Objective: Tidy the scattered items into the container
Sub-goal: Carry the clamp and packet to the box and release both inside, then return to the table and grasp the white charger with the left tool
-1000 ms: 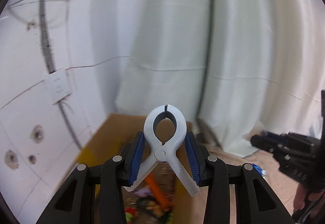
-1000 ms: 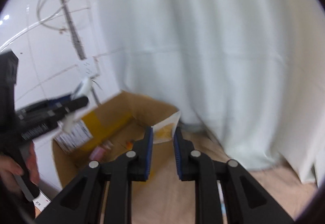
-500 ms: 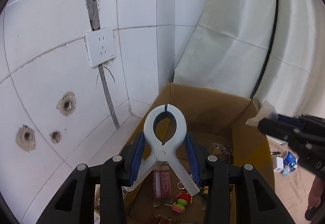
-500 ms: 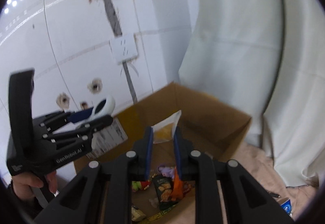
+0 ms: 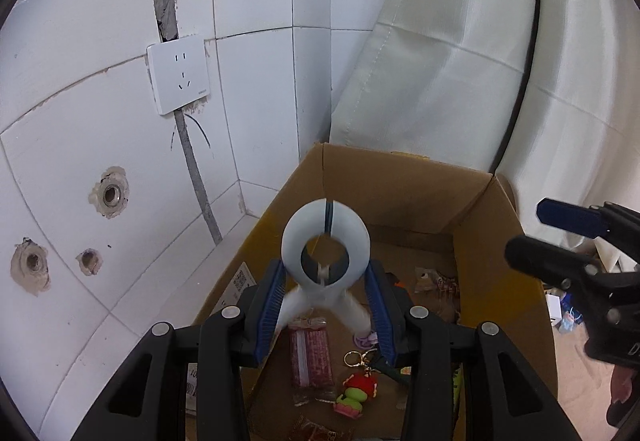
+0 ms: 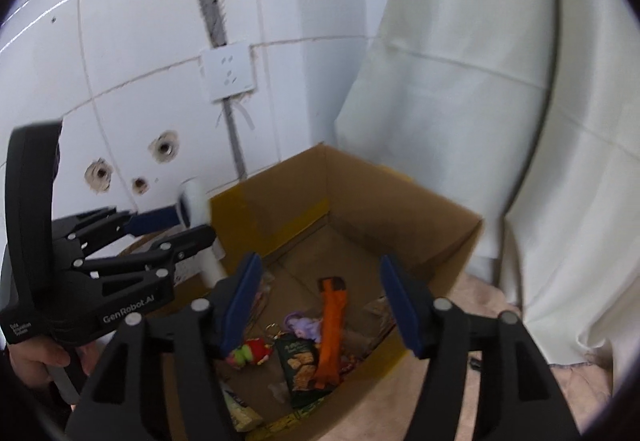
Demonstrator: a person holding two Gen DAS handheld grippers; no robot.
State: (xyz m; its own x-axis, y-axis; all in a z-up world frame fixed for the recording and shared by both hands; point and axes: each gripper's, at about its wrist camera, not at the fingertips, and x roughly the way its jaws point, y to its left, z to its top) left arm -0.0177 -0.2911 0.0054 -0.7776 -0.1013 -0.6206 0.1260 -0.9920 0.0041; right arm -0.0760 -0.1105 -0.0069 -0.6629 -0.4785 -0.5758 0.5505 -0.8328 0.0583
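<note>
White glazed tiles (image 5: 260,89) with grey grout meet at a corner behind the cardboard box (image 5: 400,197), and a pale curtain (image 5: 460,61) with stitched hems hangs at its far side. A wall socket (image 5: 178,79) sits above the box on the tiled wall, with rough drilled holes (image 5: 109,194) lower down.

The left tongs (image 5: 326,311) stand fairly wide over the near-left part of the box. The white plastic spring clamp (image 5: 325,255) sits between their blue ribbed pads, its legs blurred. It looks loose rather than pinched, though I cannot tell for sure. The right tongs (image 6: 320,299) are spread wide and empty above the box's near edge.

The clamp is smooth, hard and ring-headed, so it may bounce off the stiff cardboard floor. Being close to the near-left wall, it could clip the rim and fall outside against the tiles. It might also land on the soft things already inside: a red-and-green plush keychain (image 5: 356,393), a clear packet of pink sticks (image 5: 311,357), an orange wrapper (image 6: 331,325) and a dark crinkly snack bag (image 6: 302,365). The two tools are near each other above the box, so a sideways move by either could knock them together.
</note>
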